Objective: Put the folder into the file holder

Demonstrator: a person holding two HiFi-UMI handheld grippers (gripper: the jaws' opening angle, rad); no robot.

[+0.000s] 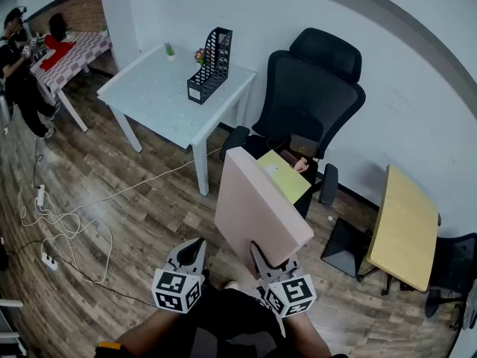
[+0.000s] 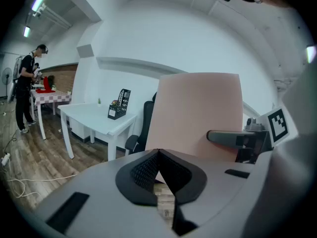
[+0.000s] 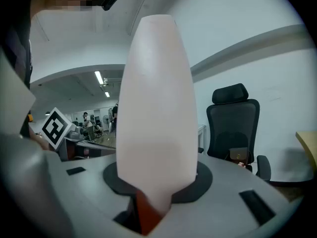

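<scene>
A large pink folder [image 1: 257,207] stands tilted in the air in front of me. My right gripper [image 1: 257,253] is shut on its lower edge. In the right gripper view the folder [image 3: 156,108] rises edge-on from between the jaws of that gripper [image 3: 148,202]. My left gripper [image 1: 197,248] hangs beside it on the left, shut and empty; in its own view its tips [image 2: 158,155] meet, with the folder [image 2: 198,113] behind them. The black mesh file holder [image 1: 210,66] stands upright on the white table [image 1: 160,99], far ahead of both grippers, and shows small in the left gripper view [image 2: 119,104].
A black office chair [image 1: 313,95] stands right of the table, with a yellow-green folder [image 1: 287,176] on its seat. A wooden desk [image 1: 406,226] is at the right. Cables [image 1: 59,230] lie on the wood floor at the left. A person [image 1: 19,66] stands at the far left.
</scene>
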